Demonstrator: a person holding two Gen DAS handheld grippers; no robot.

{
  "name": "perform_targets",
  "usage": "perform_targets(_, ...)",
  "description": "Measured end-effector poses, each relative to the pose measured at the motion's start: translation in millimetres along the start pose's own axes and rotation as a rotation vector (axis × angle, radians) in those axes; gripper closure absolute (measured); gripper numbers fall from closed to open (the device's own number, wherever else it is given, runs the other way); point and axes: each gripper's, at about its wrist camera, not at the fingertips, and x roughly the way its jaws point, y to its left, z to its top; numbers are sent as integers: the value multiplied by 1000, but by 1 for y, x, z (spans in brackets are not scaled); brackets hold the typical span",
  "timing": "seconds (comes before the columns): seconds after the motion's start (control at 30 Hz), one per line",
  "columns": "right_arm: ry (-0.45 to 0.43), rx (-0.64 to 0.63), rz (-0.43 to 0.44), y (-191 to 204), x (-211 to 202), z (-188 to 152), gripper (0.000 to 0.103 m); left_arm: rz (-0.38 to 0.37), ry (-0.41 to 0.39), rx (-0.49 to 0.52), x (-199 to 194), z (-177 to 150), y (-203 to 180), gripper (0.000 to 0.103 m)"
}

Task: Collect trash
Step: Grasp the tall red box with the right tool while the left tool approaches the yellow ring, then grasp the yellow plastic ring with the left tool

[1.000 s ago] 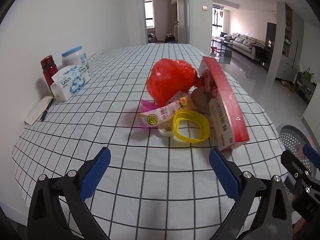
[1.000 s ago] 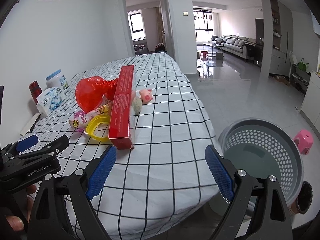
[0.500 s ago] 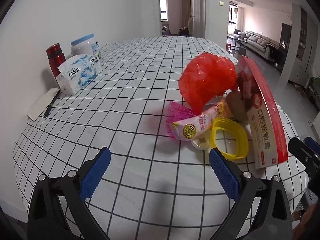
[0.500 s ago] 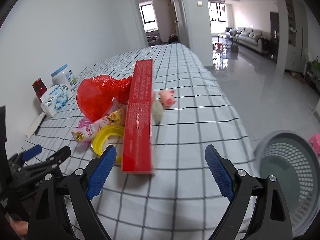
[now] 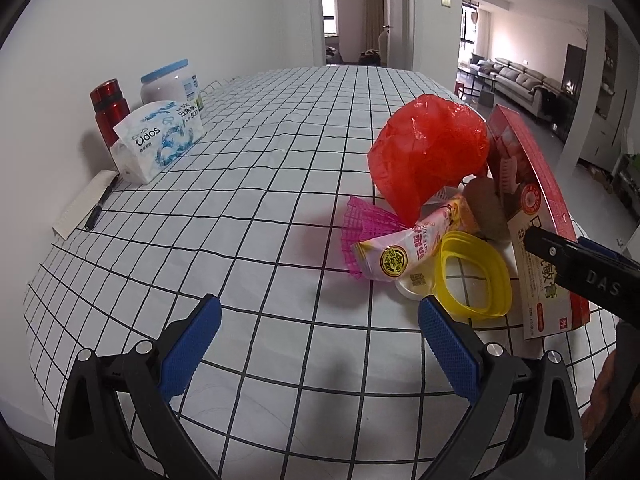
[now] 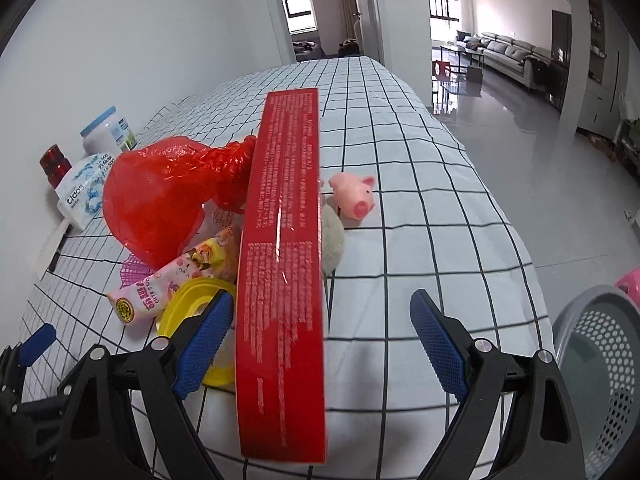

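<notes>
A pile of trash lies on the checked tablecloth: a red plastic bag, a pink mesh piece, a snack wrapper, a yellow ring lid and a long red box standing on its edge. My left gripper is open, just short of the pile. My right gripper is open, with the red box between its jaws, not clamped. The grey perforated bin stands on the floor at the right.
A red bottle, a white jar, a tissue pack and a pen sit by the wall at the left. A pink pig toy lies beyond the box. The table edge drops off to the right.
Both grippers have moved forward toward the pile. The red box now lies between the right gripper's open jaws. The bin has slid to the right edge of view.
</notes>
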Motion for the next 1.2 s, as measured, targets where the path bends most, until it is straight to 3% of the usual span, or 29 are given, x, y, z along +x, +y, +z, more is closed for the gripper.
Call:
perform_targets(0.07,4,-15,-3,2,4,1,18,-5,6,0,2,0,-1,6)
perform_targets(0.13,13,-27,0,5,8,3,25,-14,11,0,2,0,-3,6)
perform_targets(0.2,38,-36,6,4,12,2,49,-21,13,2,2,0,-5,6)
perform_targets(0.3,53,-39,41,1,14,0,69,-35,18,6,2,0,-9,6)
perform_targets(0.53,5,-25,71,-8,-5,-9,69,-75,25,-3,1,-2,-17,6)
perform_targets(0.83,-75,30,29,-42,-54,-25,69,-168,66,-17,7,-5,-45,6)
perform_targets(1.2,-91,79,17,-79,-90,-50,69,-154,70,26,20,5,-92,6)
